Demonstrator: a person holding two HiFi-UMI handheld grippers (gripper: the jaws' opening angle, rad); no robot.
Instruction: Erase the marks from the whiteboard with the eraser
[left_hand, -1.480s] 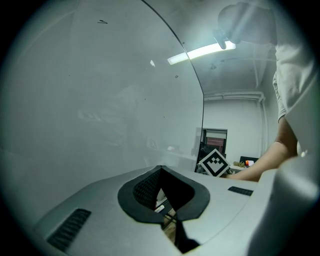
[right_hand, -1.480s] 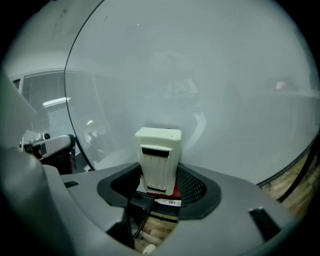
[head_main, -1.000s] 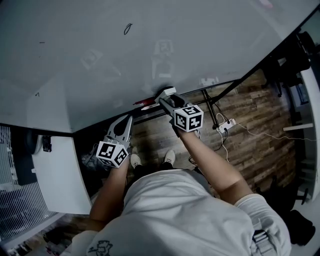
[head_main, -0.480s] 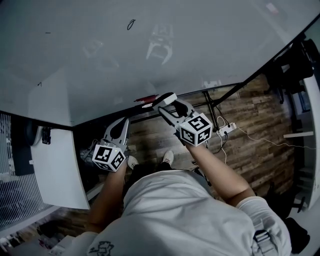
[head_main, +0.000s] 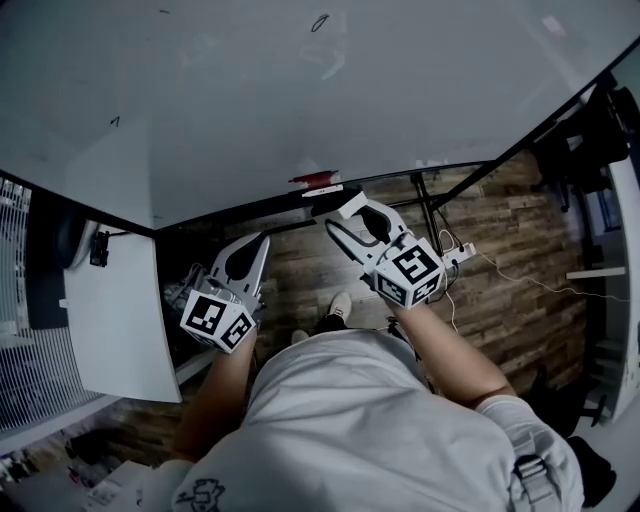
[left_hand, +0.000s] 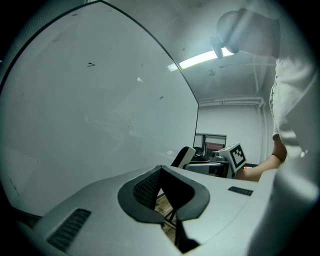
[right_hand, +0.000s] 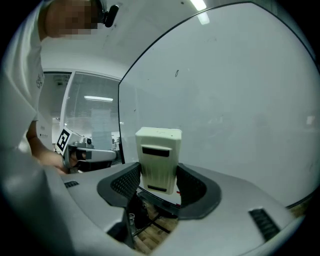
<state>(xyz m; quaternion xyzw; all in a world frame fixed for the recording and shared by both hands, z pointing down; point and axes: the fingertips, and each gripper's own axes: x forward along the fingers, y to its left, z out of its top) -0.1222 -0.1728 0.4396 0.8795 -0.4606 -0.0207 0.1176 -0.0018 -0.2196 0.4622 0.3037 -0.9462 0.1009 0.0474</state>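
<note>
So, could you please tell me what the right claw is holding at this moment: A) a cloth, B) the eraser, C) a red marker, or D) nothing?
B: the right gripper view shows the pale eraser standing clamped between the jaws of the right claw.
</note>
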